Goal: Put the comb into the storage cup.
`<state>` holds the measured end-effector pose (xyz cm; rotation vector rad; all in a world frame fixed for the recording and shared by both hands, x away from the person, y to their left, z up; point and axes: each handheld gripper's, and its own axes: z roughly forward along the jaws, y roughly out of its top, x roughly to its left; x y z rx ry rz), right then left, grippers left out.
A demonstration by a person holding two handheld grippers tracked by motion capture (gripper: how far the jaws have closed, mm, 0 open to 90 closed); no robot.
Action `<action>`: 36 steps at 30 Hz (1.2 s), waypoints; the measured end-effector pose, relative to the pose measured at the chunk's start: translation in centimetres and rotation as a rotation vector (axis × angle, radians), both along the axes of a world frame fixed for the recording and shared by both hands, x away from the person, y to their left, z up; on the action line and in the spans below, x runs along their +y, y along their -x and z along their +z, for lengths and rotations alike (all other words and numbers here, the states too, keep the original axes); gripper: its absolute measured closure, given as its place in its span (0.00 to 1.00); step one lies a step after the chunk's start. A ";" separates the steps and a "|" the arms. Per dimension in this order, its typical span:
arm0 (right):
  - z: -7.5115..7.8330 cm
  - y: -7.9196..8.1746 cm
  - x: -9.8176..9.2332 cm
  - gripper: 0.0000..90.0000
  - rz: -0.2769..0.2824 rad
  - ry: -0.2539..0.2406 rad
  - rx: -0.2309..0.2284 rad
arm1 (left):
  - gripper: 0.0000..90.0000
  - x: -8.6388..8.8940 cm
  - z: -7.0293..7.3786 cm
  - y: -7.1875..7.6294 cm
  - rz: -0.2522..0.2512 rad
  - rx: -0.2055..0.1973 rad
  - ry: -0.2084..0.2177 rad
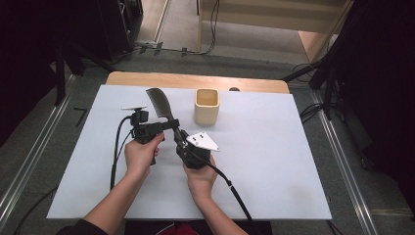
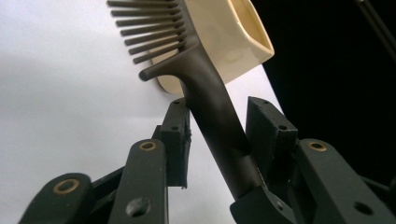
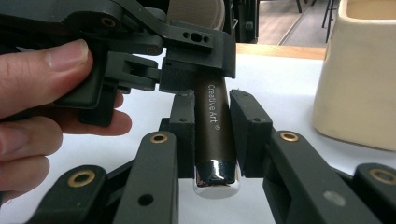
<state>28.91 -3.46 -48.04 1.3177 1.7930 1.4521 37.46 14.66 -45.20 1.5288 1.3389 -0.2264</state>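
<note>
A dark wide-toothed comb (image 1: 159, 103) is held above the white table sheet (image 1: 274, 161), teeth end pointing away from me. My right gripper (image 1: 180, 137) is shut on the butt of its handle. In the right gripper view both pads (image 3: 184, 126) press the brown handle (image 3: 215, 130), just above its shiny cap. My left gripper (image 1: 169, 125) comes in from the left and clamps the handle higher up. In the left gripper view the handle (image 2: 205, 93) runs between its jaws (image 2: 219, 106) and touches both pads. The right gripper view shows the left gripper (image 3: 198, 56) across the handle.
A cream square cup (image 1: 206, 106) stands upright on the sheet just right of the comb's head, close behind it in the left gripper view (image 2: 233, 42) and at the right in the right gripper view (image 3: 359, 70). Bare wooden table edge (image 1: 195, 81) runs behind.
</note>
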 end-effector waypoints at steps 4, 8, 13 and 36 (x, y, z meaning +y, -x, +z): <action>-0.1 0.0 -0.1 0.78 0.006 0.003 -0.003 | 0.72 0.0 0.0 0.0 -0.003 0.006 0.015; -0.2 -0.1 -0.1 0.78 0.010 0.003 -0.003 | 0.74 0.2 0.0 0.0 -0.004 0.016 0.037; -0.2 -0.1 -0.1 0.78 0.018 -0.007 0.002 | 0.75 0.4 0.0 0.0 -0.008 0.020 0.053; 0.3 -0.6 0.1 0.46 0.097 0.022 0.048 | 0.81 1.2 0.2 -0.1 0.014 0.025 0.080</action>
